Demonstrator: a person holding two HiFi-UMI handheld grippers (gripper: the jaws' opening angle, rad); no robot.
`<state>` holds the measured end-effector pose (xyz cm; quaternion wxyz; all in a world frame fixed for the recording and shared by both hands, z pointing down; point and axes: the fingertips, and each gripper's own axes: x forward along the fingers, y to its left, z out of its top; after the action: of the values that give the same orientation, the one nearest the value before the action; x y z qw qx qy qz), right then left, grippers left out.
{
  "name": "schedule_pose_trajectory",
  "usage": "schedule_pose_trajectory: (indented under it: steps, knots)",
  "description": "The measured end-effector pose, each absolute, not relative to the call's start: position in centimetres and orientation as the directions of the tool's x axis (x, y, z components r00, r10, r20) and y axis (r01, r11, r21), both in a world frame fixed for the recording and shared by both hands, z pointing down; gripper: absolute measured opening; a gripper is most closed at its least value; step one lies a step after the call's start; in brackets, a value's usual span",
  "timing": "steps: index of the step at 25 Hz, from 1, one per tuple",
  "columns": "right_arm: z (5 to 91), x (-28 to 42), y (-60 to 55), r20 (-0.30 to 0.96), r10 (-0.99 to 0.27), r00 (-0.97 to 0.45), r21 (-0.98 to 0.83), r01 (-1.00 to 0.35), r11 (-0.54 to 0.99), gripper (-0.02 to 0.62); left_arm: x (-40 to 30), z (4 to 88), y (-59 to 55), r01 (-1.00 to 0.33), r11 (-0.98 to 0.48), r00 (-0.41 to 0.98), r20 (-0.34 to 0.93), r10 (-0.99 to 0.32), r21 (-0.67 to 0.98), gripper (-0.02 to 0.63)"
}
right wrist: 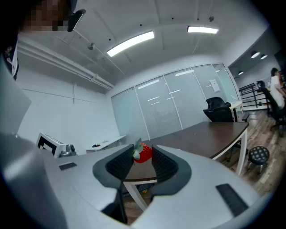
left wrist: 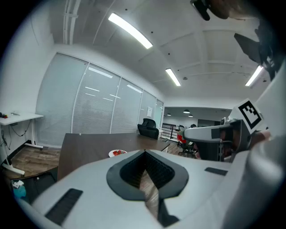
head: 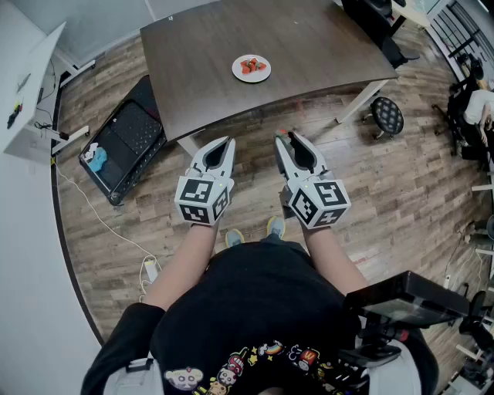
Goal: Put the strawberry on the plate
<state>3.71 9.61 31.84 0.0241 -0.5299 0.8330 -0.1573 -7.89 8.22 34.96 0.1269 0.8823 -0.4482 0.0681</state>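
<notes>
A white plate (head: 238,75) with red strawberries (head: 253,67) on it stands near the middle of the dark brown table (head: 216,46). In the left gripper view the plate (left wrist: 111,154) shows small and far off, just above the jaws. I hold both grippers low, short of the table's near edge and over the wooden floor. My right gripper (head: 284,137) is shut on a red strawberry (right wrist: 143,153) with green leaves, pinched between its tips (right wrist: 143,154). My left gripper (head: 229,142) is shut with its tips (left wrist: 144,152) touching and nothing between them.
An open black case (head: 123,146) lies on the floor left of the table. A black stool (head: 386,116) stands by the table's right leg. A white desk (head: 31,85) is at the far left, black office chairs (head: 382,23) are at the upper right, and a seated person (head: 482,104) is at the right edge.
</notes>
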Motion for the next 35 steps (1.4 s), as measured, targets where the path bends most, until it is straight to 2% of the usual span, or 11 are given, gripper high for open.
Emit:
schedule_pose_trajectory:
  steps: [15, 35]
  knots:
    - [33.2, 5.7, 9.4, 0.148, -0.870, -0.470, -0.307, -0.858, 0.411, 0.135, -6.3, 35.8, 8.4, -0.835, -0.527, 0.551, 0.261, -0.793, 0.159, -0.012]
    - [35.2, 12.0, 8.0, 0.134, -0.794, -0.593, -0.339, -0.780, 0.526, 0.135, 1.5, 37.2, 9.1, -0.889, -0.439, 0.458, 0.298, -0.837, 0.133, -0.012]
